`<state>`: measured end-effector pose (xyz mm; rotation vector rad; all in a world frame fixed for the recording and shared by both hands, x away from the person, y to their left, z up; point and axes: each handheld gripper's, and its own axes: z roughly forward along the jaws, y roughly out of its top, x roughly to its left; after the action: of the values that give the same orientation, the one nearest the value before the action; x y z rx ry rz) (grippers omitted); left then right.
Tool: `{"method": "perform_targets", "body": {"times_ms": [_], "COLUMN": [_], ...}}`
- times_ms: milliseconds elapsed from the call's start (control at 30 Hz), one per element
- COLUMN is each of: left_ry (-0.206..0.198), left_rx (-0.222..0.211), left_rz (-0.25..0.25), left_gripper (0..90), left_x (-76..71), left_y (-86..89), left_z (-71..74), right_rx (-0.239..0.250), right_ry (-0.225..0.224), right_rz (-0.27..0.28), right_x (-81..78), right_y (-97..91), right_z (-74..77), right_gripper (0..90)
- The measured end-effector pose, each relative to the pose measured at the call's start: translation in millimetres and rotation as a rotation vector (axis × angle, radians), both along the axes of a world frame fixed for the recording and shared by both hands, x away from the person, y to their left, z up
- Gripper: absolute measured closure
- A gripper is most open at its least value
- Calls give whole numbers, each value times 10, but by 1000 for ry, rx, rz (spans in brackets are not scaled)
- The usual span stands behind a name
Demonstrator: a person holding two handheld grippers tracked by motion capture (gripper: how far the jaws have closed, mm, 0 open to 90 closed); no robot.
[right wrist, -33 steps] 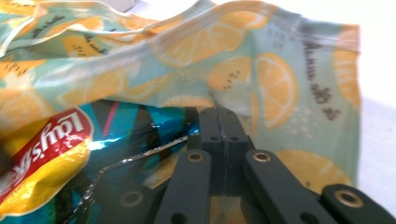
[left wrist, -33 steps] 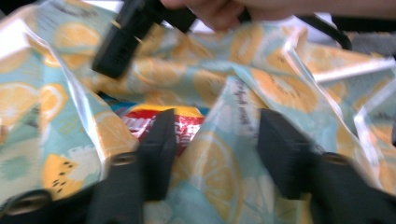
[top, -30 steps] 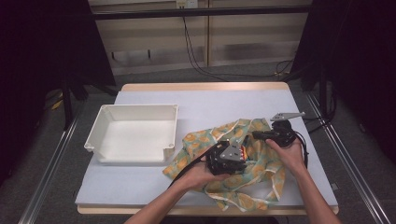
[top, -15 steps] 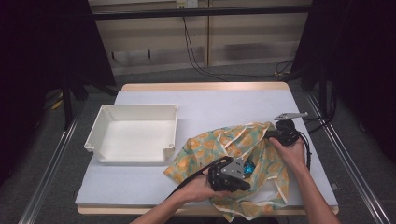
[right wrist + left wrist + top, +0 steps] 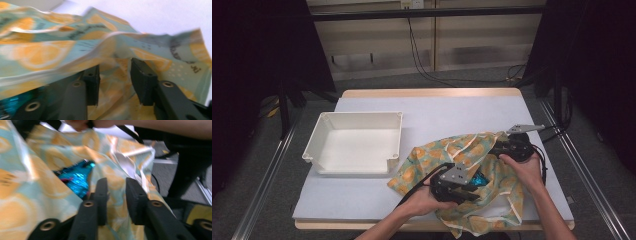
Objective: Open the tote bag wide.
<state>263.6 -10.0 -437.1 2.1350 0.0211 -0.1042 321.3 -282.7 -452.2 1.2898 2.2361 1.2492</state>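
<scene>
- Orange-and-teal cloth [image 5: 472,170] lay crumpled on the white table [image 5: 452,112], near my side and to the right, with one corner hanging over the front edge.
- My left gripper [image 5: 460,186] sat low on the cloth, near its middle. My right gripper [image 5: 506,148] was at the far right edge of the cloth.
- I had just been opening the jaws of both grippers. In the left gripper view the left gripper [image 5: 116,195] had a gap between its jaws, and cloth [image 5: 37,182] lay in that gap, but the pads did not press on it. So it had let go.
- In the right gripper view the right gripper [image 5: 114,80] was the same: jaws apart, cloth [image 5: 50,52] between and over them, nothing pinched.
- I saw a shiny blue thing [image 5: 78,176] peeking out from a fold in the cloth. I could not tell what it was.
- A white bin [image 5: 357,145] stood on the left, just touching the cloth's corner. Nothing lay in the part of it I could see.
- I think the job was only partly done. The cloth was still bunched up, not flat and not folded neatly.
- What was left, I guess: grab the cloth again, smooth or fold it, and maybe put it in the bin.
</scene>
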Motion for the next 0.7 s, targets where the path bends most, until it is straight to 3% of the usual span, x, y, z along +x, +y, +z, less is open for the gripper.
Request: {"method": "perform_targets", "body": {"times_ms": [233, 367, 500, 567, 700], "left_ry": [-24, -38, -83, -97, -138], "left_rx": [-21, 36, 110, 138, 152], "left_rz": [8, 15, 81, 74, 72], "left_gripper": [788, 783, 678, 652, 537], "left_x": [67, 140, 220, 229, 215], "left_y": [-47, -238, -348, -357, -382], "left_z": [215, 209, 64, 13, -36], "right_rx": [19, 8, -5, -10, -16], "right_ry": [-38, -46, -37, -35, -24], "right_rz": [9, -20, -31, -33, -37], "right_x": [-367, -506, -593, -621, -646], "right_y": [-31, -92, -107, -113, -130], "right_z": [102, 85, 10, -37, -90], "right_gripper": [555, 555, 557, 557, 556]}}
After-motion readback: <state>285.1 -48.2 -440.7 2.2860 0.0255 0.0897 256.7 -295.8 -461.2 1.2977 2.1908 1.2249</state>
